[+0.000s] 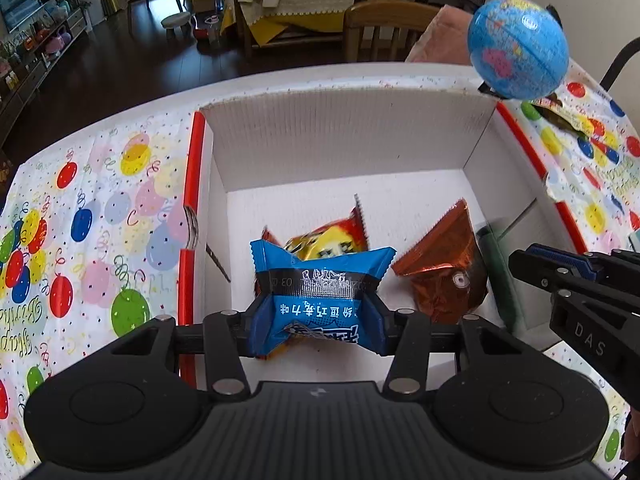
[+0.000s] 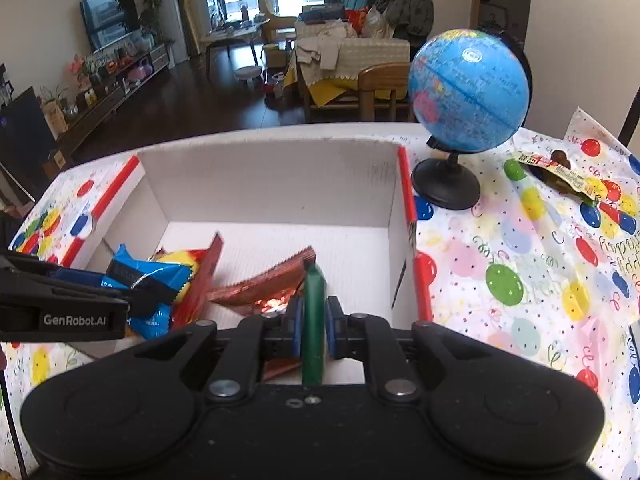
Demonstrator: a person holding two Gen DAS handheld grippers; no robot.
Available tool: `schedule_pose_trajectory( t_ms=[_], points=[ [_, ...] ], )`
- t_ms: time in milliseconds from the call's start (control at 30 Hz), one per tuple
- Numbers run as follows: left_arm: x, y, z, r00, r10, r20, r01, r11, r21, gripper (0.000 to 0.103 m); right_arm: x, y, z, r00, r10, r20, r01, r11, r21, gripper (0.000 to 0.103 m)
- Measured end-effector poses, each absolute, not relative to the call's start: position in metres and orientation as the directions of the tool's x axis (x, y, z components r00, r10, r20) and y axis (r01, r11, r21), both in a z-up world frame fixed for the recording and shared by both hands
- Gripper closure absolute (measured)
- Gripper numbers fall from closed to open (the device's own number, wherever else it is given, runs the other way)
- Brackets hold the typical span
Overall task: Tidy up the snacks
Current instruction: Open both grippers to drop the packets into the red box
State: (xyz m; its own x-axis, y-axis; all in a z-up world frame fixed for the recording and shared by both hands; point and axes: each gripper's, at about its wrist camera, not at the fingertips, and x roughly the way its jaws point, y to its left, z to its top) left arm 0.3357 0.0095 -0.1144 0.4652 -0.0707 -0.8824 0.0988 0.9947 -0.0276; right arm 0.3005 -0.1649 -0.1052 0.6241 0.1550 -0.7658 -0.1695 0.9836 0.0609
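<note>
Overlooking a surface (image 2: 520,248) draped in a balloon-print birthday cloth, with a living room beyond.

Left gripper (image 1: 316,312) clamps a blue snack packet (image 1: 320,292) above the white cardboard box (image 1: 340,140); right gripper (image 2: 314,320) is closed on a thin green packet (image 2: 314,312) over the same box. Inside lie a red-yellow packet (image 1: 332,240) and a copper foil packet (image 1: 444,276). A globe (image 2: 468,92) stands just beside the box, a brown wrapper (image 2: 560,172) near it. Beyond: dark floor, wooden chair (image 2: 384,88), television (image 2: 110,16), windows.
</note>
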Motion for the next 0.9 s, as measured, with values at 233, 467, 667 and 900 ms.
schedule_pose_trajectory(
  t_ms=[233,467,667,900],
  points=[
    [0.332,0.010,-0.117,0.453,-0.056,-0.890,0.086,0.996,-0.019,0.053,0.294,-0.168,-0.107,0.618,0.149,-0.772,-0.165,0.985,0.058,0.084],
    [0.322,0.016,-0.107,0.466,-0.082,-0.881,0.061,0.996,-0.061,0.048,0.281,-0.175,-0.099,0.624,0.173,-0.762,-0.170,0.982,0.085,0.081],
    [0.303,0.015,-0.088,0.508,-0.097,-0.856,0.056,0.995,-0.080,0.043,0.265,-0.182,-0.082,0.650,0.204,-0.732,-0.180,0.977,0.113,0.072],
    [0.274,0.010,-0.063,0.552,-0.107,-0.827,0.054,0.994,-0.092,0.041,0.239,-0.190,-0.060,0.681,0.236,-0.693,-0.194,0.971,0.139,0.066]
  ],
)
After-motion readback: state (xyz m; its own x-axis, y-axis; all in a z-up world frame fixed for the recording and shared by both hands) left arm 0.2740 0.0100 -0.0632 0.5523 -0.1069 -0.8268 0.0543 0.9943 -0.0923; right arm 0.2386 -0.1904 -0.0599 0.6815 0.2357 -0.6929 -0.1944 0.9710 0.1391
